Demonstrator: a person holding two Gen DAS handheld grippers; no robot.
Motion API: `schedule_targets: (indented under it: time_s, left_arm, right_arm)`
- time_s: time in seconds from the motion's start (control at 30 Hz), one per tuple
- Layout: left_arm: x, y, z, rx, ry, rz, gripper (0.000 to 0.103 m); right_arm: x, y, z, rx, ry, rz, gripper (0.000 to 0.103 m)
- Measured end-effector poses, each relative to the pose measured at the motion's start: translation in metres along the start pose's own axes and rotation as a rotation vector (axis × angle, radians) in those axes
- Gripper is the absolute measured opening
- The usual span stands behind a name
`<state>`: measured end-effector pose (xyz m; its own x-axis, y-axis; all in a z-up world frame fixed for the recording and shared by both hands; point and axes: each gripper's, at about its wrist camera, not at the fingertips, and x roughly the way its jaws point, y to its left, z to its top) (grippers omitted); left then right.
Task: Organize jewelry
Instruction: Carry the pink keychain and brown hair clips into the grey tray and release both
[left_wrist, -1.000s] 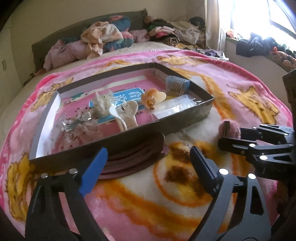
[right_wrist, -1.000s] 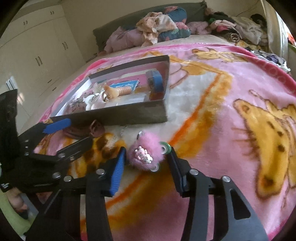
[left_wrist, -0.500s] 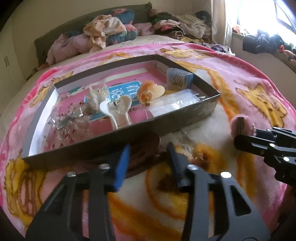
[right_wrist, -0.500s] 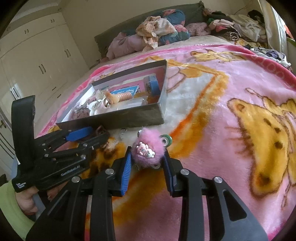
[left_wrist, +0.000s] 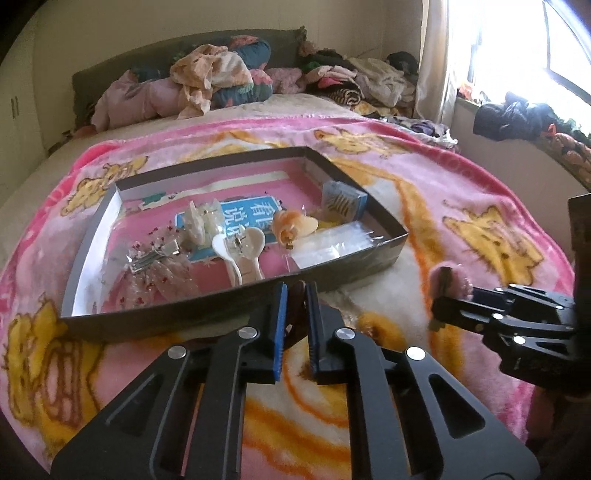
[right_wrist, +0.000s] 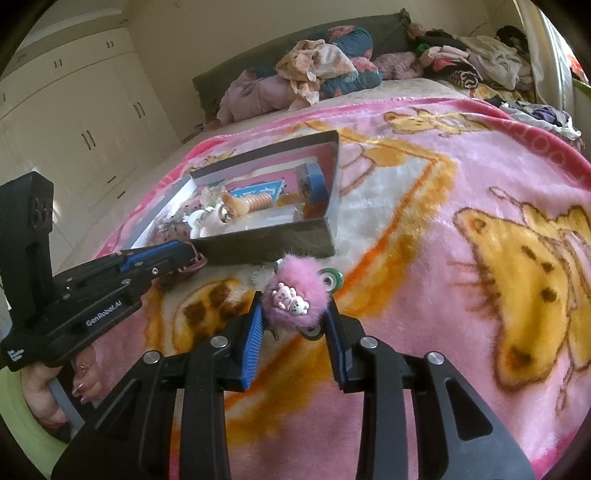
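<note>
Right gripper (right_wrist: 293, 325) clamps our fluffy pink pompom hair clip (right_wrist: 295, 301); the dark open cardboard box (right_wrist: 273, 240) lies just ahead-left, left gripper (left_wrist: 295, 317) nearer, pinching a brownish band (left_wrist: 295, 306).

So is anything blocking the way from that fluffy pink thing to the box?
Only the box's own near wall. The right tongs grip the fluffy pink clip just in front of the box, with bare blanket between them. It must go up over that wall. The left tongs sit off to the side.
</note>
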<state>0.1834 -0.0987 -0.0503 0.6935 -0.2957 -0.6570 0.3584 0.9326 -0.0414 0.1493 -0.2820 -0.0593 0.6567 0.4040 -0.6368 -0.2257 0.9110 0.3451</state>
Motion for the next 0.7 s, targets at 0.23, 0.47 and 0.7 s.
schedule_targets:
  time_s: [0.23, 0.47, 0.7]
  left_arm:
    - [-0.022, 0.014, 0.008, -0.054, -0.041, -0.028, 0.003]
    - [-0.041, 0.035, 0.023, -0.094, -0.094, -0.025, 0.003]
    - [-0.057, 0.059, 0.048, -0.119, -0.147, -0.006, 0.002]
  right_arm:
    - [-0.005, 0.017, 0.009, -0.034, -0.014, 0.012, 0.030]
    - [-0.006, 0.036, 0.027, -0.065, -0.035, 0.021, 0.030]
    - [-0.003, 0.052, 0.050, -0.092, -0.057, 0.031, 0.030]
